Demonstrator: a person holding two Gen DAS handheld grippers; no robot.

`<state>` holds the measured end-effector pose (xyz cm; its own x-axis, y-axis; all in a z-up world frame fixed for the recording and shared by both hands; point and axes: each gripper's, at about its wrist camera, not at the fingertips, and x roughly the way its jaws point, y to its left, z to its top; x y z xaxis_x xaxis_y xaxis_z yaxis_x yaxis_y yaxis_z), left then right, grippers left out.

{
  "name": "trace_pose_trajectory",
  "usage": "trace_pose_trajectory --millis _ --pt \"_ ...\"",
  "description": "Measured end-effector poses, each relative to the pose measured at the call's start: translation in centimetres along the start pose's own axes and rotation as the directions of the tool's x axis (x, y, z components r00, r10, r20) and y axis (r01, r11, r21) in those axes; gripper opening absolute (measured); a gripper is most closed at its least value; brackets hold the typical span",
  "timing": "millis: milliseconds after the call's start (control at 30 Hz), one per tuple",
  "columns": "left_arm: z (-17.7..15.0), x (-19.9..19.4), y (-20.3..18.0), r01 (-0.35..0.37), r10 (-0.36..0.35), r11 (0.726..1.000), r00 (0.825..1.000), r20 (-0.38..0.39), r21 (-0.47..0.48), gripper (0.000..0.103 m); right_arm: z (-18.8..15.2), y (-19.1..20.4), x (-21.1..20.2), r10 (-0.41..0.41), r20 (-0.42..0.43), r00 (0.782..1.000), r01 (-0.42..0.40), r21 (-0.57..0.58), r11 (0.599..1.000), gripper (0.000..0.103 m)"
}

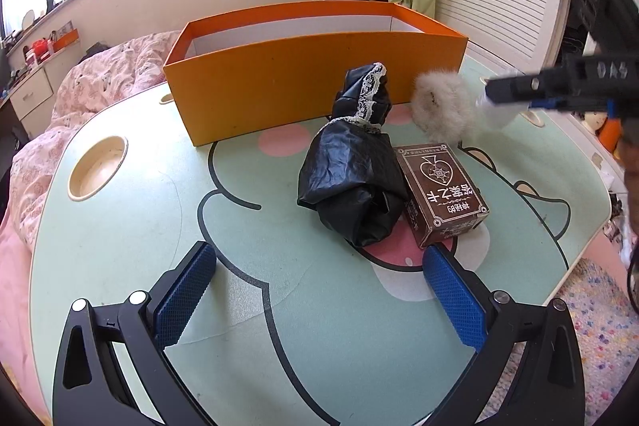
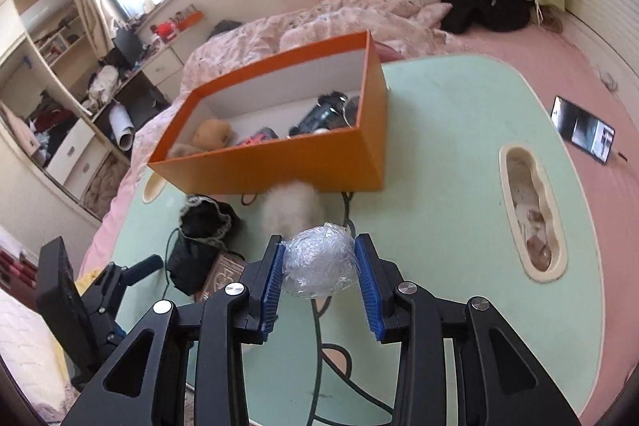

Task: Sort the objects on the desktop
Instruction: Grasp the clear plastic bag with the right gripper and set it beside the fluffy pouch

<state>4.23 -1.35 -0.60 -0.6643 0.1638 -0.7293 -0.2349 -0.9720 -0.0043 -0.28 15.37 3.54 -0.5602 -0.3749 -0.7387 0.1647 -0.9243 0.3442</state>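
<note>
I have the counter (image 2: 447,154) under both cameras, with the orange box (image 2: 279,162) standing at its far side, open on top and already holding several things. Its long axis runs crosswise to my right tongs (image 2: 319,262), and its near wall lies straight ahead of them, beyond the fluffy white ball (image 2: 293,208) that sits just in front of that wall. So I judge the coming move is forward and up over that wall, and the right side is plainly the nearer one to make it.

On the counter nearer me lie the black bag (image 1: 351,182) with lace trim and, touching it on its right, the brown card box (image 1: 443,190). My left tongs (image 1: 315,290) are spread wide, holding nothing, with the card box just ahead of the right finger.

The right tongs are pinching the crumpled clear plastic wad (image 2: 319,264) between the blue pads (image 2: 369,290), held above the counter.
</note>
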Motion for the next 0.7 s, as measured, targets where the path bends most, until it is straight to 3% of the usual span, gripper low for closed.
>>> trace_pose_trajectory --millis 133,267,333,433,500,700 --pt "-0.1 -0.1 0.1 0.002 -0.002 1.000 1.000 0.001 -0.001 0.103 -1.2 0.9 1.9 0.040 -0.045 0.998 -0.041 -0.020 0.999 0.036" --pt "-0.1 -0.1 0.1 0.001 -0.001 1.000 1.000 0.001 -0.001 0.103 -1.7 3.7 3.2 -0.027 -0.017 0.999 0.025 -0.137 0.990 0.038" --pt "-0.2 -0.1 0.1 0.002 -0.002 1.000 1.000 0.002 -0.001 0.103 -1.7 4.9 3.2 -0.057 0.015 0.998 0.059 -0.182 0.982 0.057" --pt "-0.1 -0.1 0.1 0.001 -0.001 1.000 1.000 0.001 -0.001 0.103 -2.3 5.6 1.8 -0.036 0.090 0.995 0.054 -0.209 0.976 0.081" --pt "-0.2 -0.1 0.1 0.001 -0.001 1.000 1.000 0.001 -0.001 0.103 -2.9 5.5 1.0 -0.031 0.121 0.992 0.057 -0.222 0.973 0.088" --pt "-0.2 -0.1 0.1 0.001 -0.001 1.000 1.000 0.001 -0.001 0.103 -5.8 4.7 -0.1 -0.068 0.150 0.986 0.113 -0.313 0.943 0.088"
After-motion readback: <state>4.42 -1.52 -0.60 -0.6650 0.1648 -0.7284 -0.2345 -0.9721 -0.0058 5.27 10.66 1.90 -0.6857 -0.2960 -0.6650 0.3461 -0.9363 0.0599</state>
